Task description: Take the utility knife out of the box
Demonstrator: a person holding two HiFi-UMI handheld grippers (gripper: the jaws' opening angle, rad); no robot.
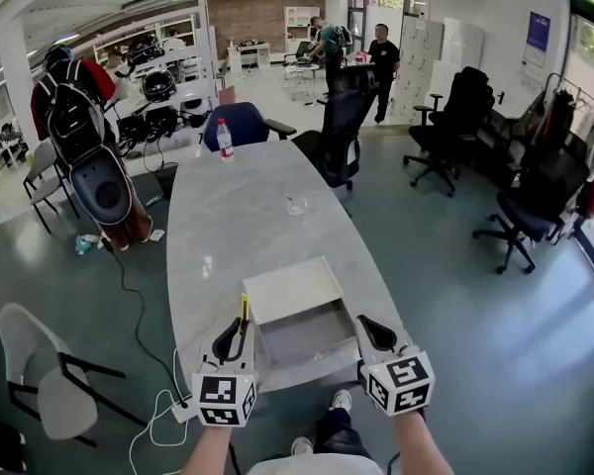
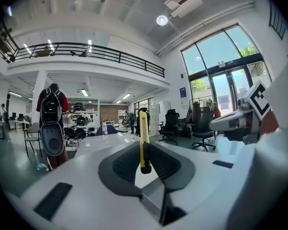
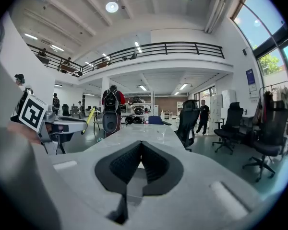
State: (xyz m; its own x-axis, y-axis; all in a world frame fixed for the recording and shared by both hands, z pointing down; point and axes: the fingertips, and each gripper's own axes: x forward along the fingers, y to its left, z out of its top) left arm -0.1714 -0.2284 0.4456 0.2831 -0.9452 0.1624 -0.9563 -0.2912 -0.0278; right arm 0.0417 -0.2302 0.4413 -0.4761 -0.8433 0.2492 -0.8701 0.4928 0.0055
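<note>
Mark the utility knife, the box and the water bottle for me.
utility knife [image 2: 144, 143]: left gripper view, middle of the yellow body.
box [image 1: 302, 342]: head view, bare inner floor.
water bottle [image 1: 224, 142]: head view, middle of its body.

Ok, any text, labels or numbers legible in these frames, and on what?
None can be read.
Label on the water bottle: too small to read.
Print on the blue wall poster: too blurred.
The marker cubes on the left gripper and right gripper: black-and-white patterns only, no letters.
</note>
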